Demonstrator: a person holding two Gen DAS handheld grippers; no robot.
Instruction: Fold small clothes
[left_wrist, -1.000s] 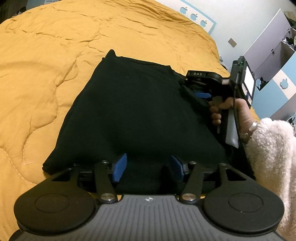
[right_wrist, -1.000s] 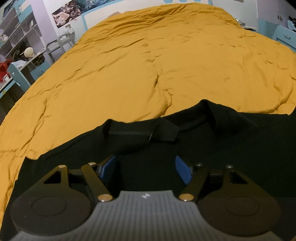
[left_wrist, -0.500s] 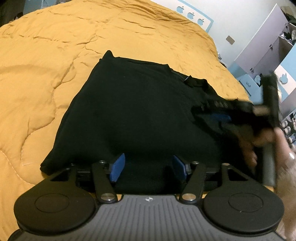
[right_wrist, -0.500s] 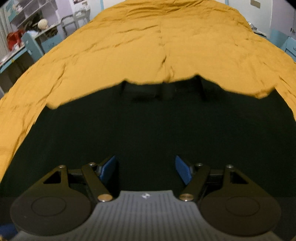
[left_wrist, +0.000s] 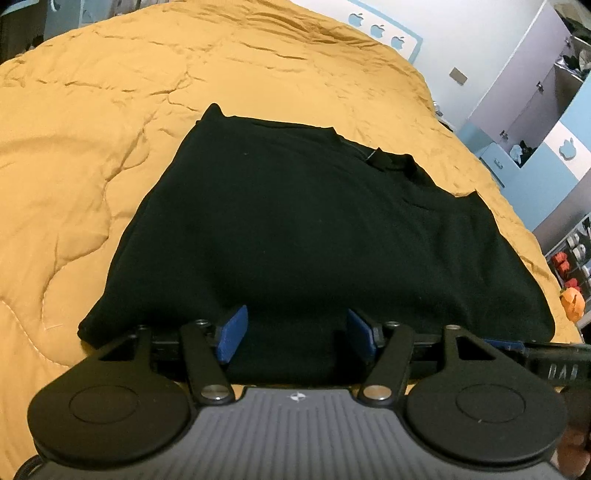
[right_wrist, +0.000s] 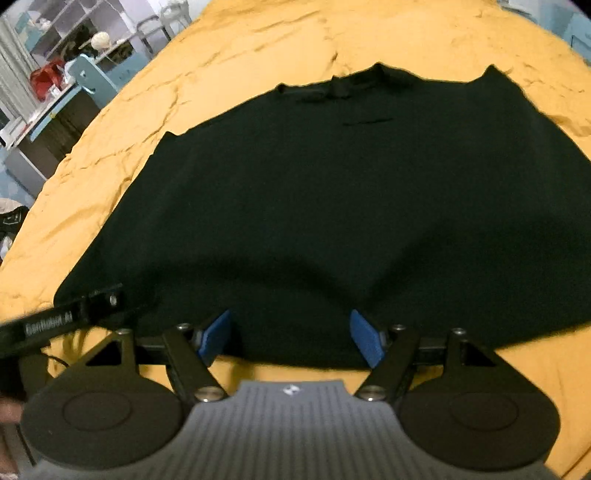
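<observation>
A black garment (left_wrist: 310, 229) lies flat on the mustard-yellow quilt (left_wrist: 92, 147), waistband with a small tab at its far edge. My left gripper (left_wrist: 295, 334) is open at the garment's near edge, blue pads on either side of the hem. My right gripper (right_wrist: 291, 338) is open at the near hem too, seen over the same garment (right_wrist: 351, 192). In the right wrist view the left gripper's body (right_wrist: 62, 317) shows at the lower left. In the left wrist view the right gripper's body (left_wrist: 554, 365) shows at the lower right.
The quilt (right_wrist: 258, 48) covers the whole bed around the garment. Blue and lilac cabinets (left_wrist: 535, 110) stand beyond the bed's right side. A desk and shelves with clutter (right_wrist: 66, 85) stand to the left in the right wrist view.
My right gripper has left the garment's far waistband side and drawn back to the near hem, beside my left gripper. The left gripper has barely moved. The garment lies flat.
</observation>
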